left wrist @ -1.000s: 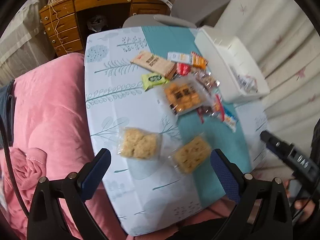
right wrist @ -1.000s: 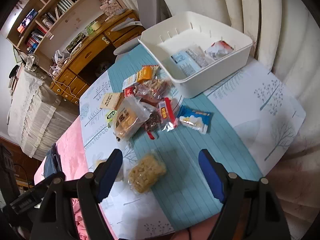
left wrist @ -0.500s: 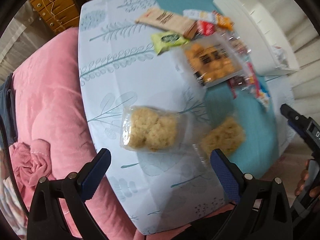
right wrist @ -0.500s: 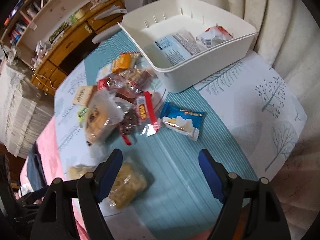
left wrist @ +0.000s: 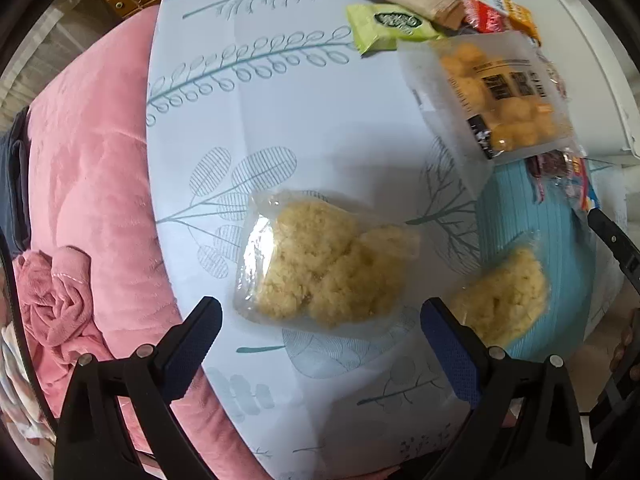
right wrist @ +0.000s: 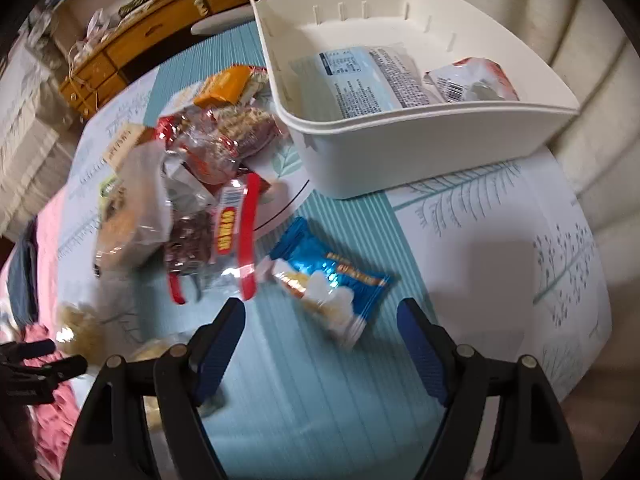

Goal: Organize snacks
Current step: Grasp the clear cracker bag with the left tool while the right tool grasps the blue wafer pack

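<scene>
On the table (left wrist: pixel 280 128), a rice-cake packet (left wrist: pixel 320 260) lies just ahead of the left gripper (left wrist: pixel 320 344), with a second packet (left wrist: pixel 504 292) to its right. Behind them sits a heap of snacks (right wrist: pixel 200 184), left of the bin (right wrist: pixel 420 148). A lone wrapped snack (right wrist: pixel 328 280) lies before the bin; two packets (right wrist: pixel 372 76) lie inside it.

Left gripper (left wrist: pixel 320 344) and right gripper (right wrist: pixel 320 344), each seen from its own wrist camera — black arms ending in blue-padded fingers (left wrist: pixel 192 350) spread wide apart, nothing held between them — with the right gripper's tip also entering the left view's right edge.
</scene>
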